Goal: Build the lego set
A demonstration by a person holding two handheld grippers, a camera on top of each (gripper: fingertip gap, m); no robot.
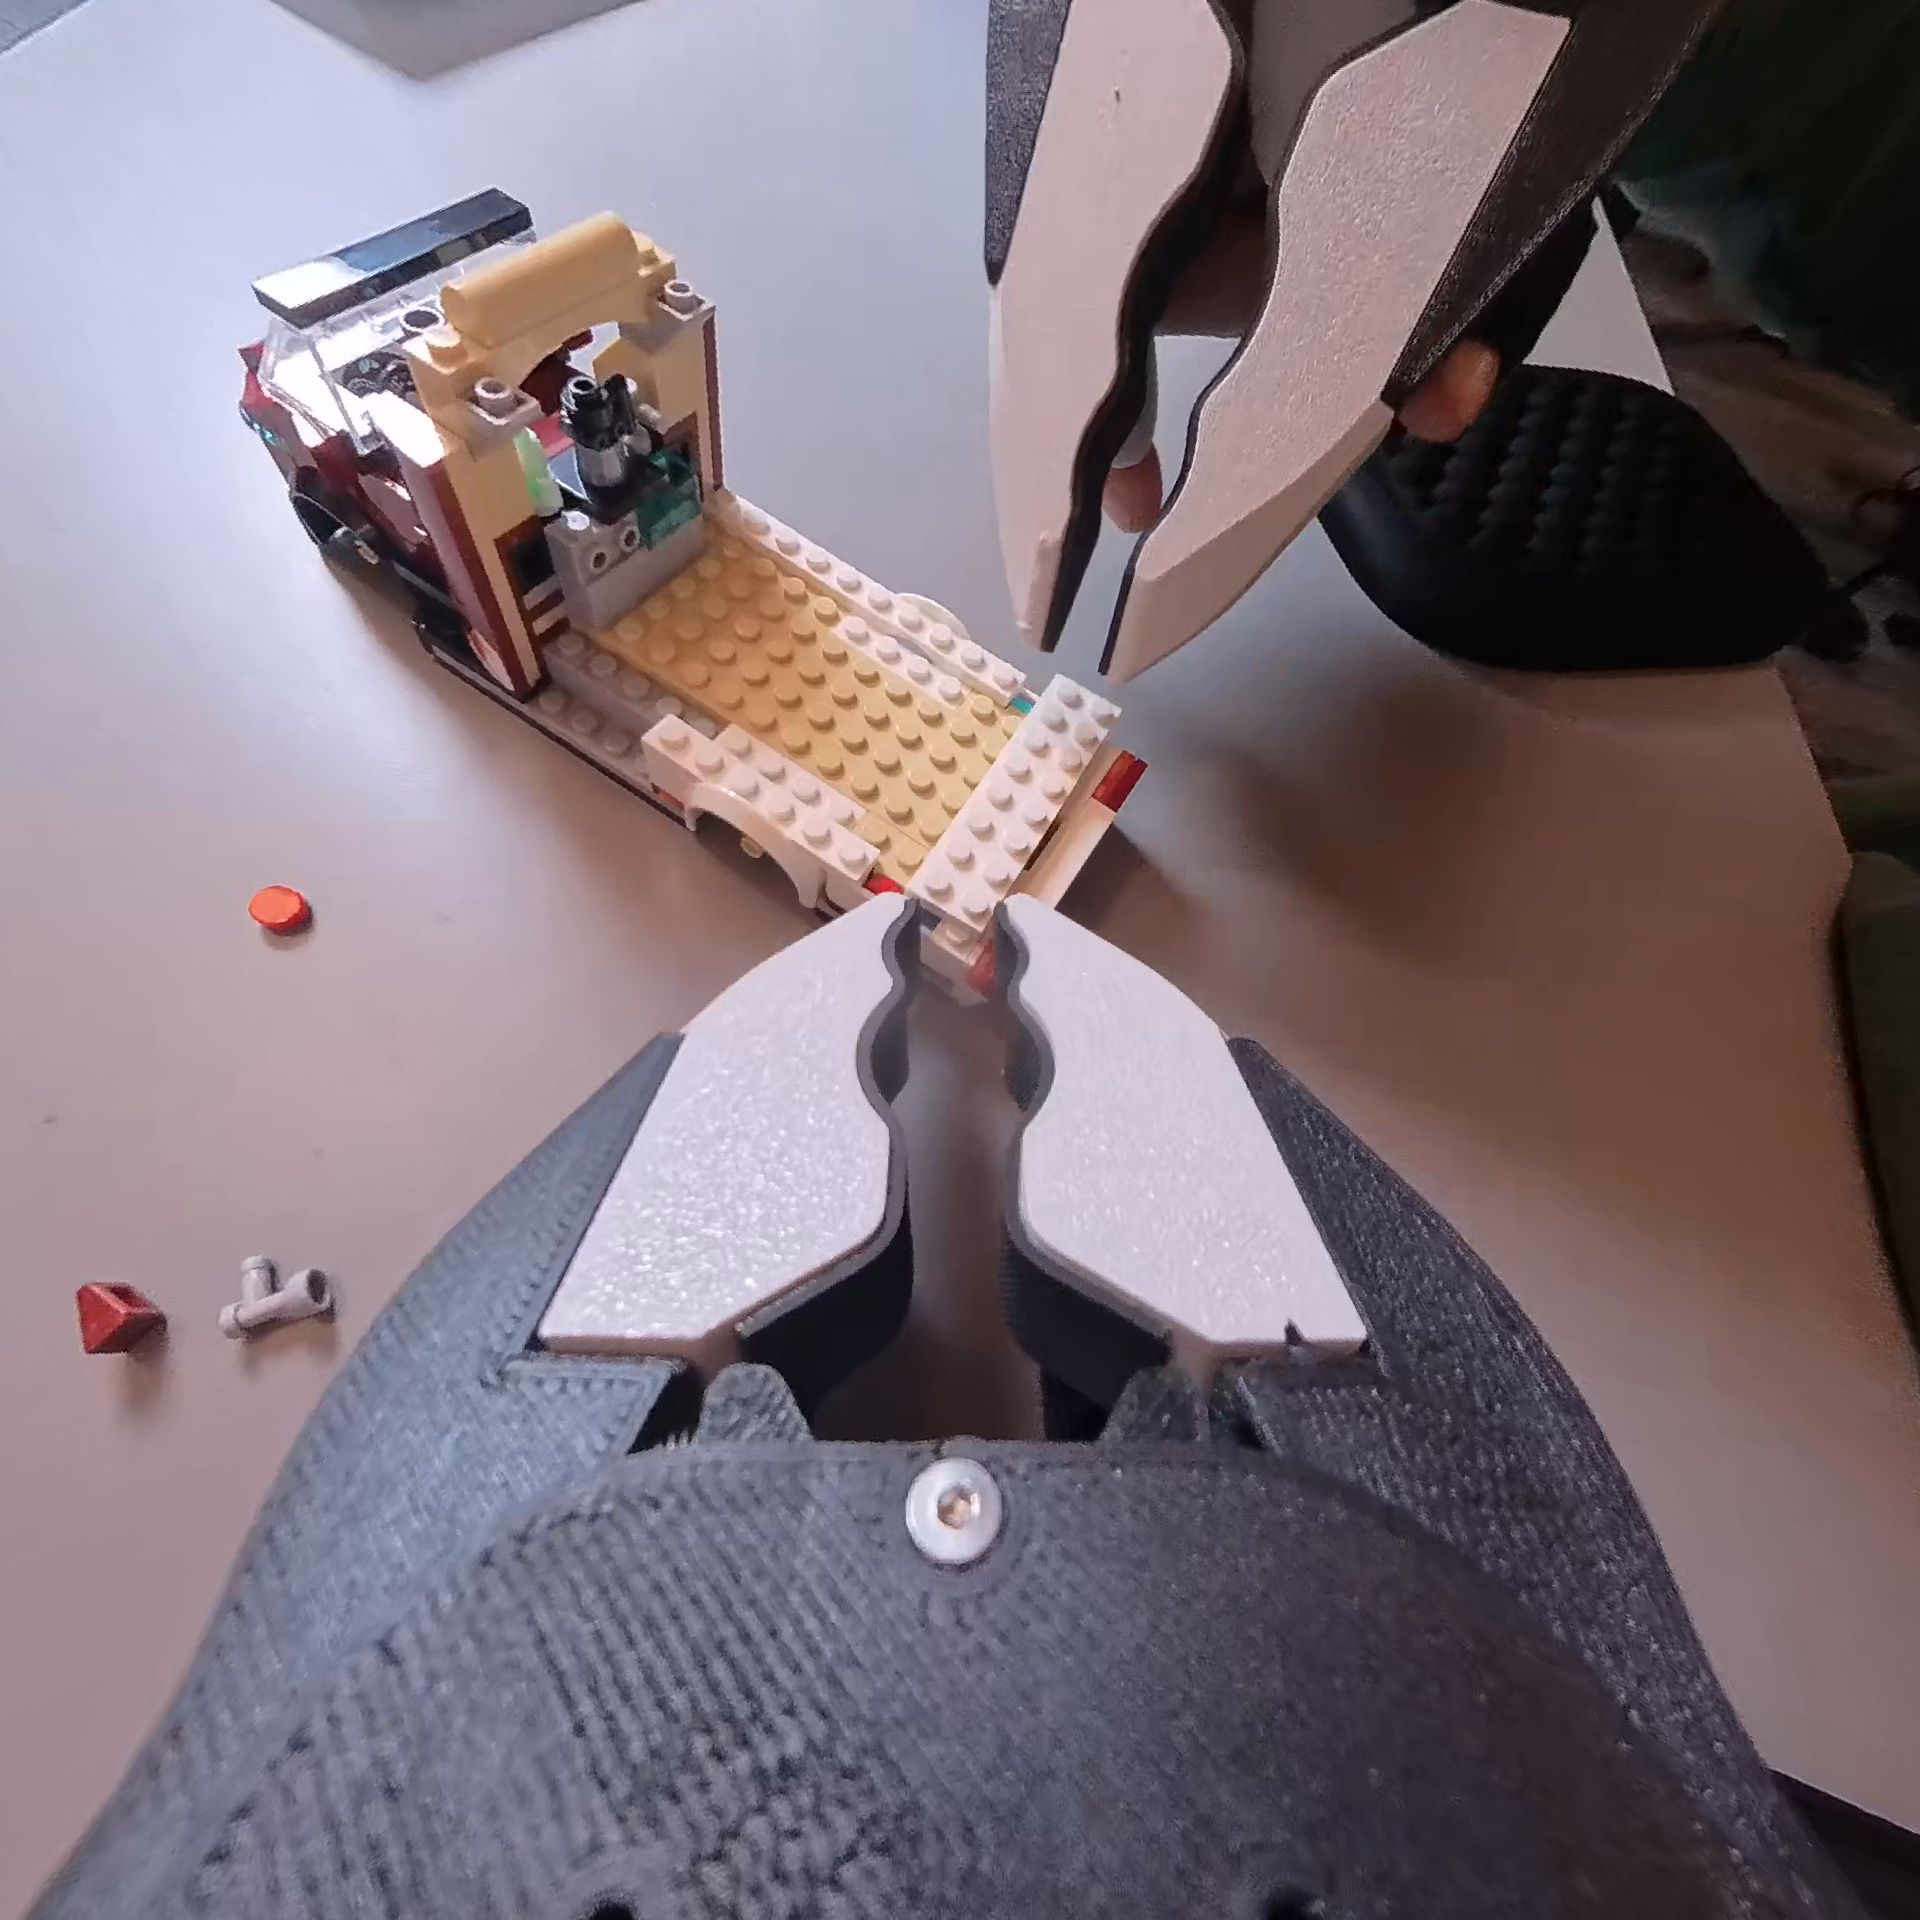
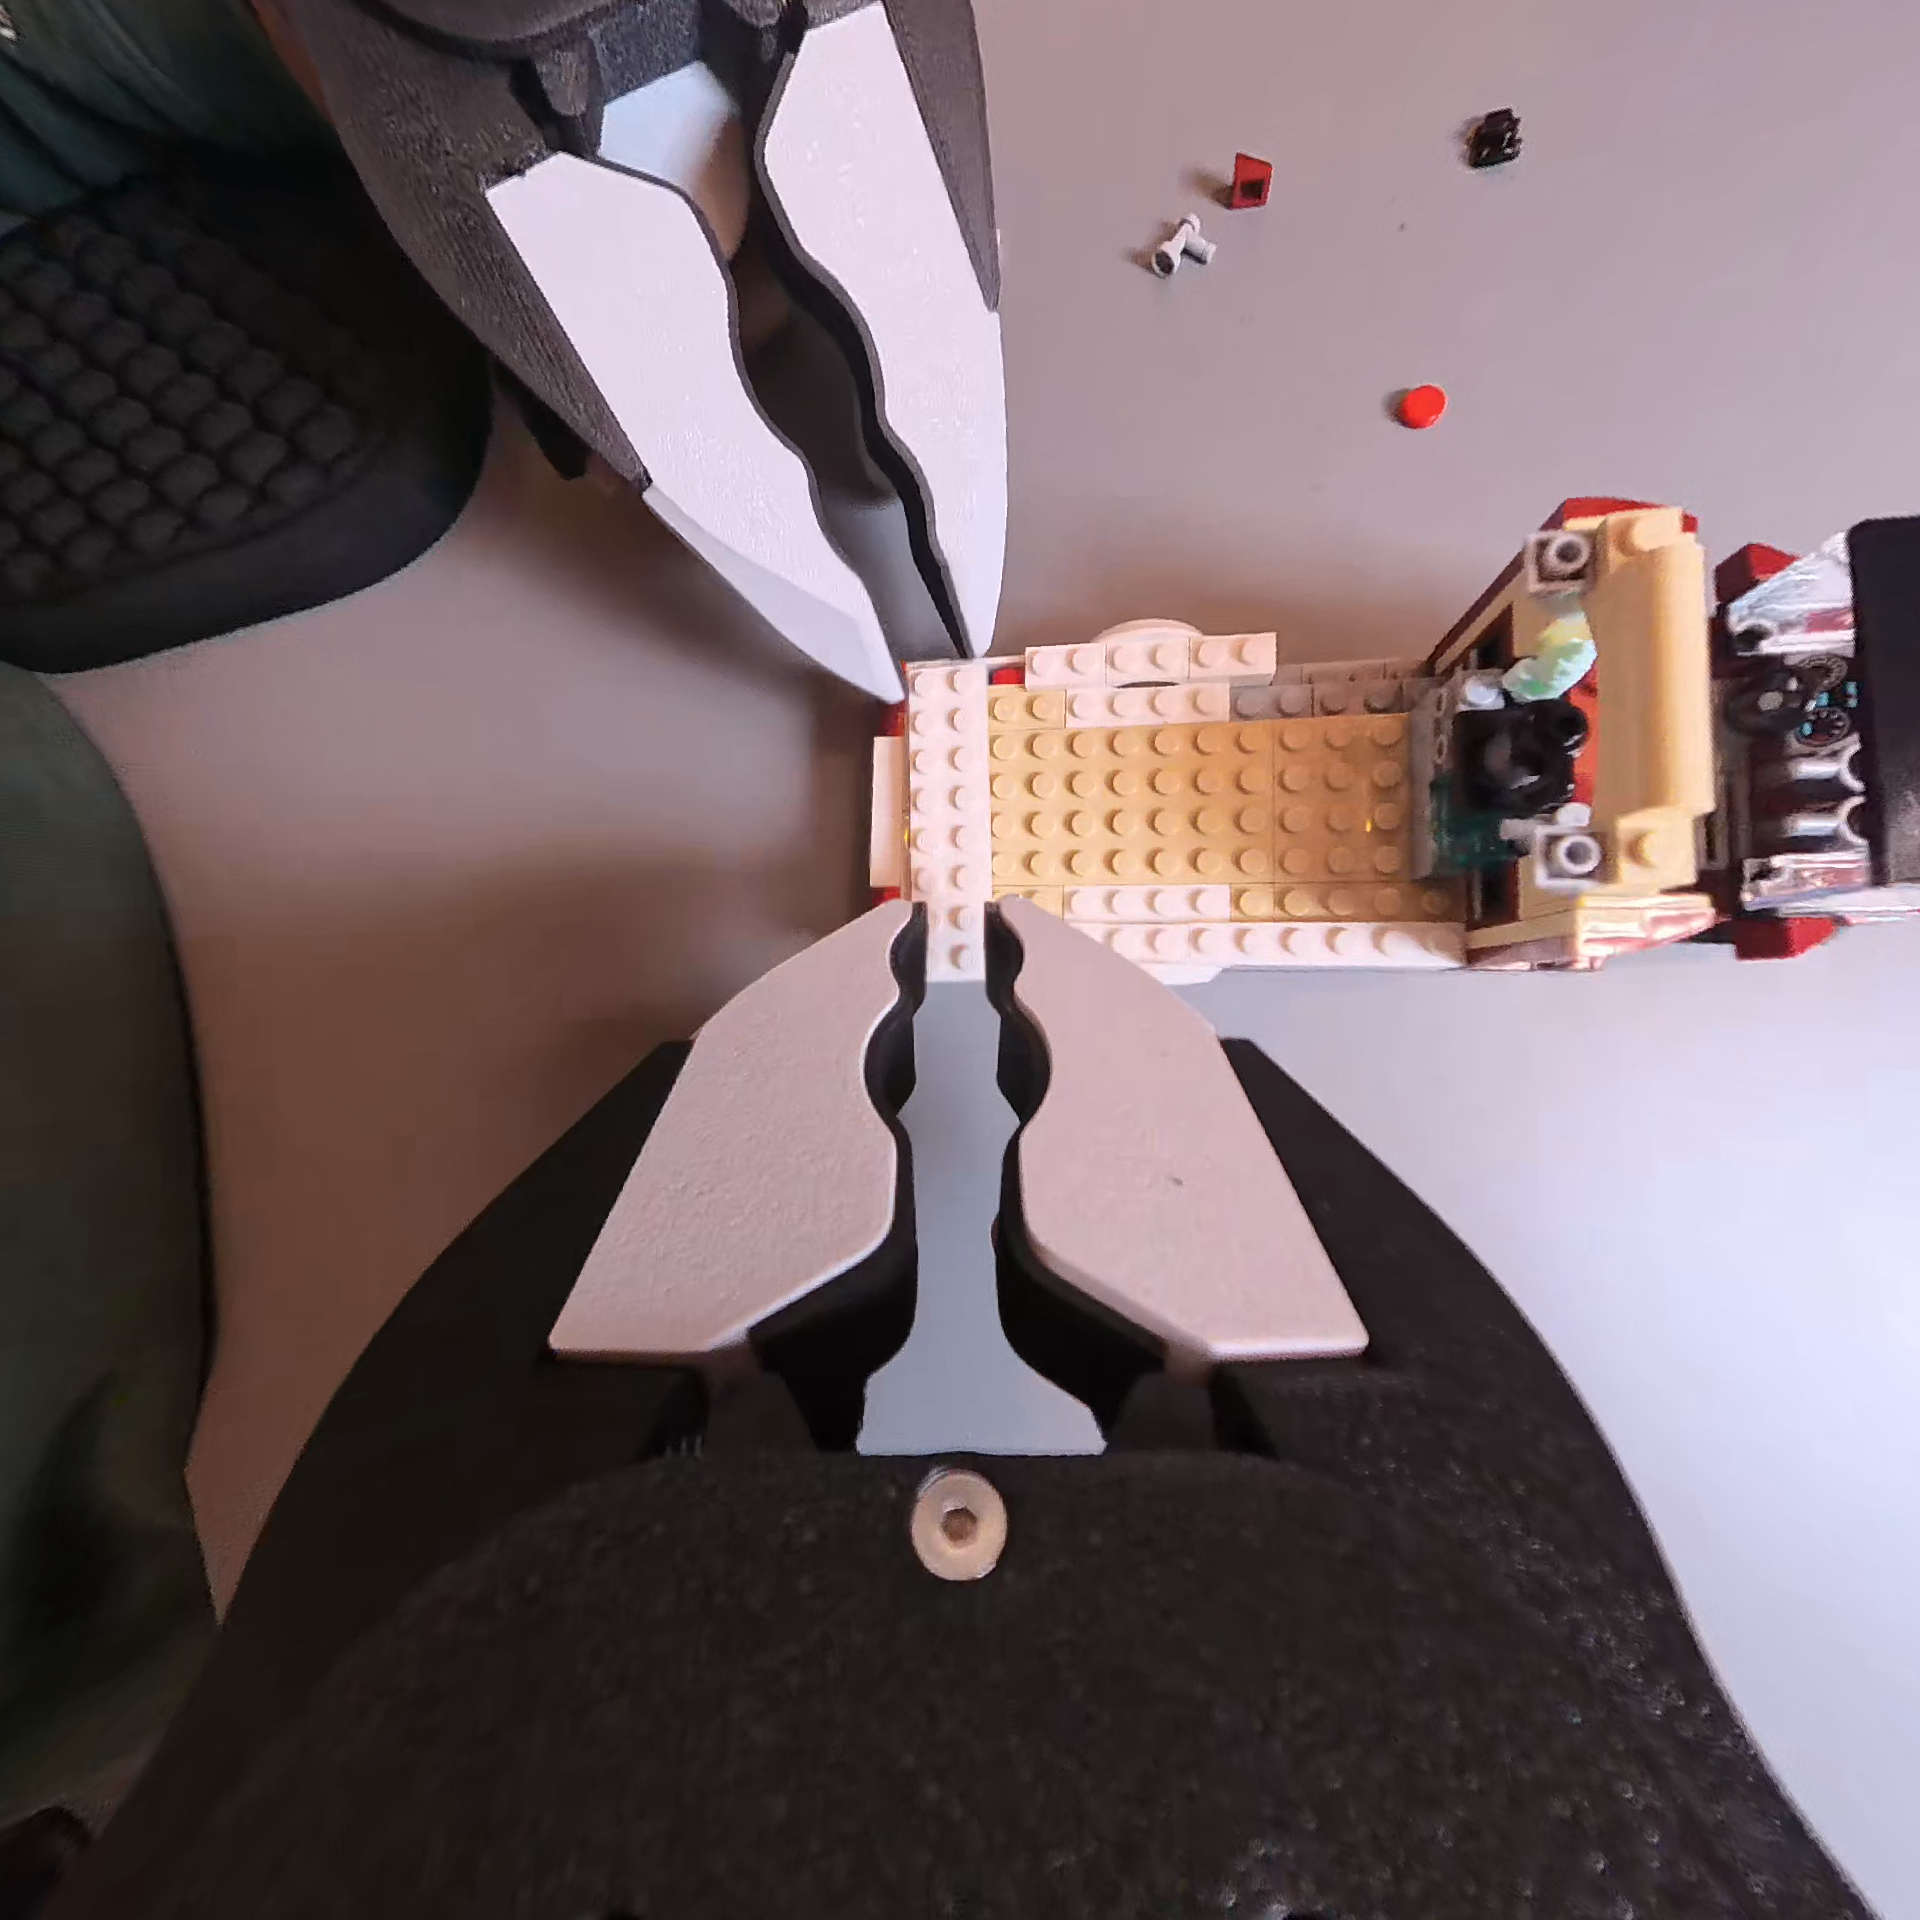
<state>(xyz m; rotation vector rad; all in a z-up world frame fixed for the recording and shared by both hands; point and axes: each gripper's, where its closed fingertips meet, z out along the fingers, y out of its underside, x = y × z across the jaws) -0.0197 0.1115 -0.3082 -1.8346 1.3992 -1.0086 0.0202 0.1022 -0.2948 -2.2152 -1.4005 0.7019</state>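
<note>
Left gripper fills the near foreground of its own view, black printed body, grey fingers, jaws narrowed onto the rear corner of the lego truck; the tips pinch the white and dark-red bricks at the tail, just under one end of the white studded plate. That white plate lies across the back edge of the tan studded bed, straight ahead of the left tips. Right gripper sits at the opposite end of the same plate; in its own view the fingers flank the plate's near end with a narrow gap, and I cannot tell whether the pads actually touch it. From the left wrist view the right gripper comes down from above, tips nearly together, just over the plate's far end. Truck cab, with clear windscreen and tan arch, is at the far end of the bed, up-left of the left gripper, right of the right gripper. Loose parts on the table well left of the left gripper: a red round tile, a dark red slope brick, a grey pipe-like piece. A small black piece shows only in the right wrist view, far up-right. Black mesh chair seat sits beyond the table edge.
</note>
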